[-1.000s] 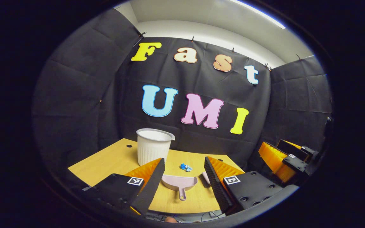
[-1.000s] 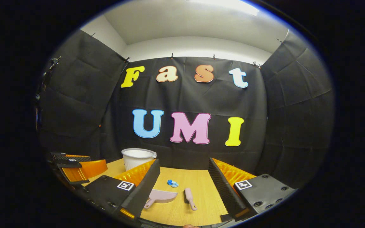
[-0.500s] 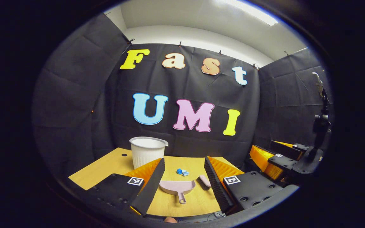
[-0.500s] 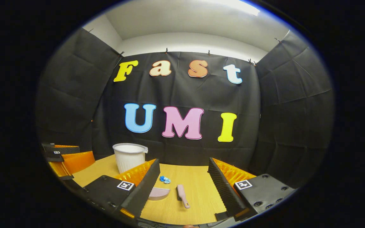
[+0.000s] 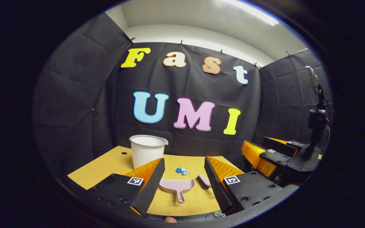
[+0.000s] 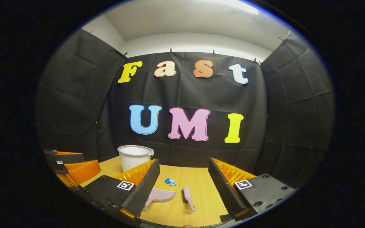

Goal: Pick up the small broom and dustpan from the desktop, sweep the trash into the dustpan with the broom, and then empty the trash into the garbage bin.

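Left tool (image 5: 182, 177) and right tool (image 6: 182, 177) spread wide, grasping nothing, above tabletop (image 5: 106, 164). Pickup step: next, close on dustpan (image 5: 176, 186) handle and broom (image 6: 188, 198).

Left gripper (image 5: 182, 179) jaws spread, right gripper (image 6: 184, 180) likewise, seemingly level

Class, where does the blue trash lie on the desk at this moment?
In the right gripper view the trash lies on the desk, just beyond the dustpan and broom, right of the bin.
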A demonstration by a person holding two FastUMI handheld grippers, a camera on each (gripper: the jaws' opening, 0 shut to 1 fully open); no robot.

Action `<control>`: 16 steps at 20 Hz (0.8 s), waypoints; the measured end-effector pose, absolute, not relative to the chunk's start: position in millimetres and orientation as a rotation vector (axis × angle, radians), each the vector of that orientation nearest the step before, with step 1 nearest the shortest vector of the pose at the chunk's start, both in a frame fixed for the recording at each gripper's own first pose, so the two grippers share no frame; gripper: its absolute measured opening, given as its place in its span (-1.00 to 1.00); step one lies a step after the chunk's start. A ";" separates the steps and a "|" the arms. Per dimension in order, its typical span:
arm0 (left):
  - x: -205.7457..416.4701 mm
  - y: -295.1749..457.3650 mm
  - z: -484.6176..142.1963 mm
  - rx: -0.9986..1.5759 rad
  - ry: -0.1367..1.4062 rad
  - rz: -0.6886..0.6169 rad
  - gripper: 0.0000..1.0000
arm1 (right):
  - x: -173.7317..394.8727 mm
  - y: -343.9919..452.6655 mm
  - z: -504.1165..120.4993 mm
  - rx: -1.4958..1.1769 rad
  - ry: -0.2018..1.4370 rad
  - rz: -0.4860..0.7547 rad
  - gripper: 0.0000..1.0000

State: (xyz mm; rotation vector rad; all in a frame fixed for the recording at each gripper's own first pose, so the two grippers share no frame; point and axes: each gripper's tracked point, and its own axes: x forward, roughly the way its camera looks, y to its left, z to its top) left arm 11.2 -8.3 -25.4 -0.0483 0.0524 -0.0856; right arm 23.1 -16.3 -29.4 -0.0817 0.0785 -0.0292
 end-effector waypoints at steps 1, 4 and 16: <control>12.8 -10.8 -27.1 -0.043 0.054 -0.090 0.49 | 25.3 -18.3 -26.3 -0.100 0.064 -0.028 0.97; 23.1 -14.6 -43.1 -0.048 0.080 -0.092 0.49 | 34.1 -24.8 -35.0 -0.127 0.080 -0.025 0.90; 104.9 -13.5 -114.3 -0.088 0.380 -0.015 0.49 | 134.8 -80.9 -57.9 -0.286 0.117 -0.063 0.93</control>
